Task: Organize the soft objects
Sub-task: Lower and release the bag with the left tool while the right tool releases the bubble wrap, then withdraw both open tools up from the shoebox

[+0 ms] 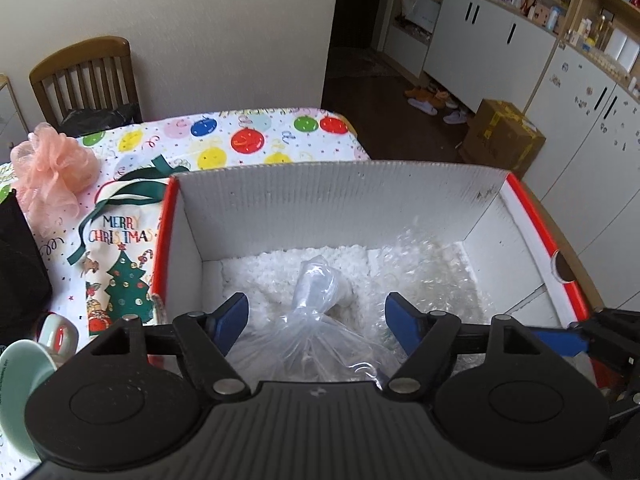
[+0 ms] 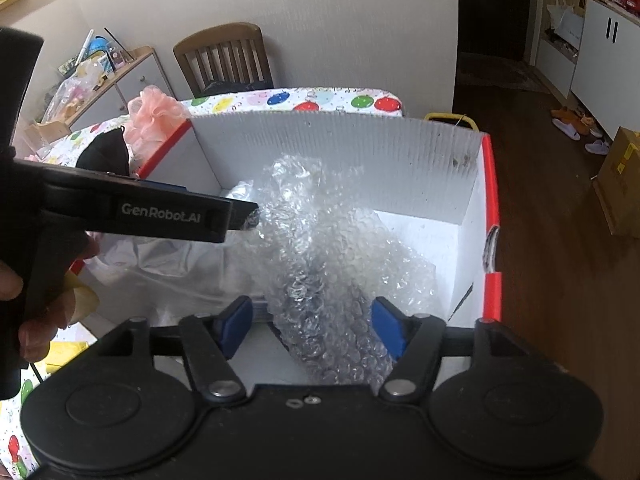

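Clear bag point(image 1: 316, 336) between parted left tongs point(image 1: 318, 314), untouched

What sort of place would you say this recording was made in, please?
Most likely a lived-in home, a dining area: a wooden chair at a table with a festive tablecloth, white cabinets crowded with household items, and slippers on the floor.

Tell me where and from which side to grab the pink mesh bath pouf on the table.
Pinch the pink mesh pouf across its gathered middle, coming down from above. It sits loose on the tablecloth left of the white box; the ruffles are airy and would probably slip, while the bunched core should give the pads something firmer.
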